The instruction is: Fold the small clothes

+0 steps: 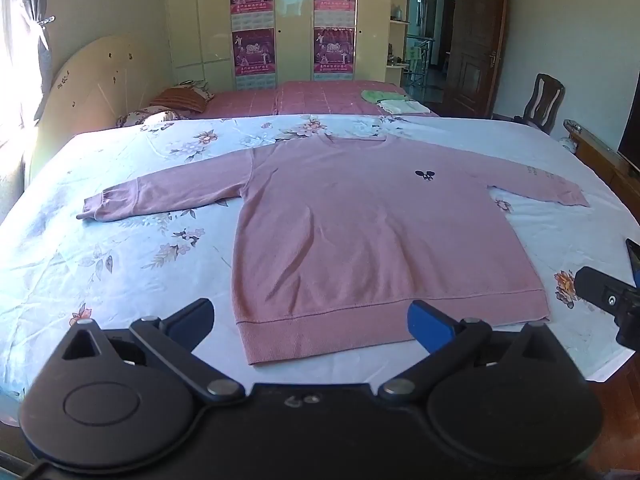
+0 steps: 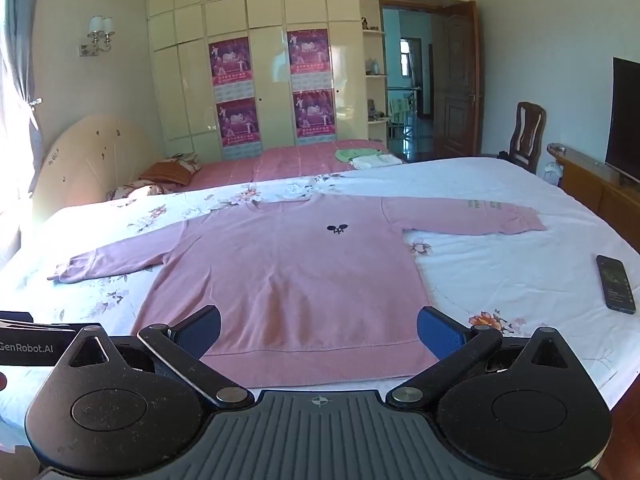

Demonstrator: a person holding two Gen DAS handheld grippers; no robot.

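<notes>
A pink long-sleeved sweater (image 1: 360,232) lies flat and spread out on the floral bed sheet (image 1: 120,264), hem toward me, both sleeves stretched sideways. It also shows in the right wrist view (image 2: 288,280). My left gripper (image 1: 312,320) is open and empty, hovering just in front of the hem's left part. My right gripper (image 2: 320,332) is open and empty, above the hem's right part. The right gripper's body shows at the right edge of the left wrist view (image 1: 612,300).
A black phone (image 2: 615,283) lies on the sheet to the right of the sweater. A second bed with a pink cover (image 2: 288,164) holds folded clothes (image 2: 368,158) behind. A chair (image 2: 526,136), TV stand (image 2: 600,184) and open door stand at right.
</notes>
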